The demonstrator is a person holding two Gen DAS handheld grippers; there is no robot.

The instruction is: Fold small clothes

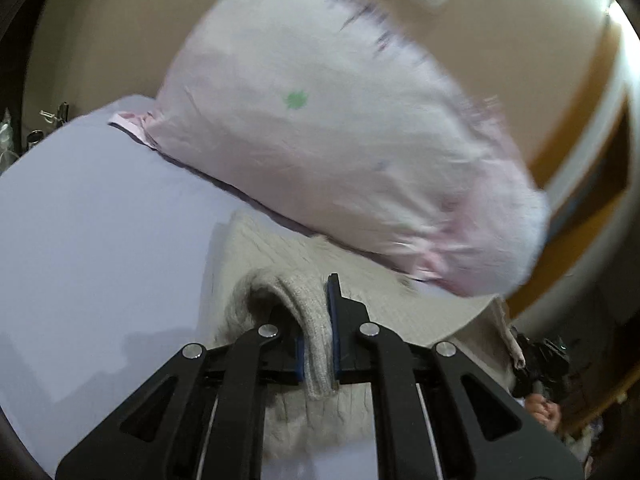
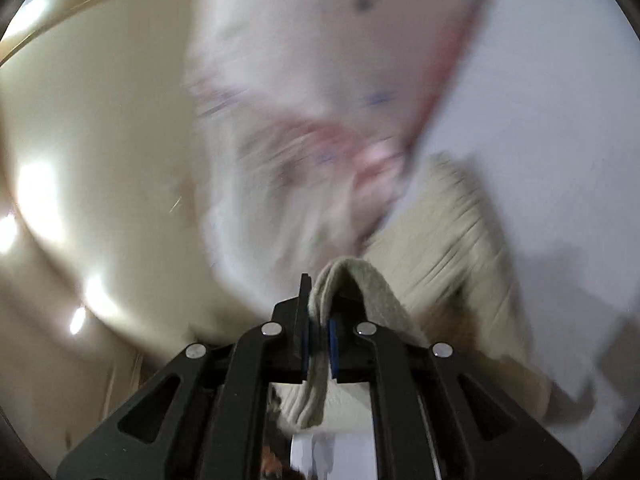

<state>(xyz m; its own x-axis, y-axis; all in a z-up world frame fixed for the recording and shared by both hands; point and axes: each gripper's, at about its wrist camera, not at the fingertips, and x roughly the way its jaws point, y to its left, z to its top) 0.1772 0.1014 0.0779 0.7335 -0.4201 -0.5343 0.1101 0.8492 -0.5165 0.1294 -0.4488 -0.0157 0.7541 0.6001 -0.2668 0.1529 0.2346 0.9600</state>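
A beige knitted garment [image 1: 320, 264] lies partly on the pale lavender bed sheet [image 1: 100, 220]. My left gripper [image 1: 318, 300] is shut on a ribbed edge of the garment, which drapes between the blue pads. My right gripper [image 2: 318, 300] is shut on another ribbed edge of the same beige garment [image 2: 452, 232], lifted off the sheet [image 2: 540, 100]. The right wrist view is blurred by motion.
A large pale pink pillow [image 1: 320, 128] with small prints lies just behind the garment; it also shows in the right wrist view [image 2: 312, 100]. A beige wall [image 1: 100, 40] and wooden trim [image 1: 592, 152] stand behind the bed. Clutter sits at the far left edge [image 1: 36, 136].
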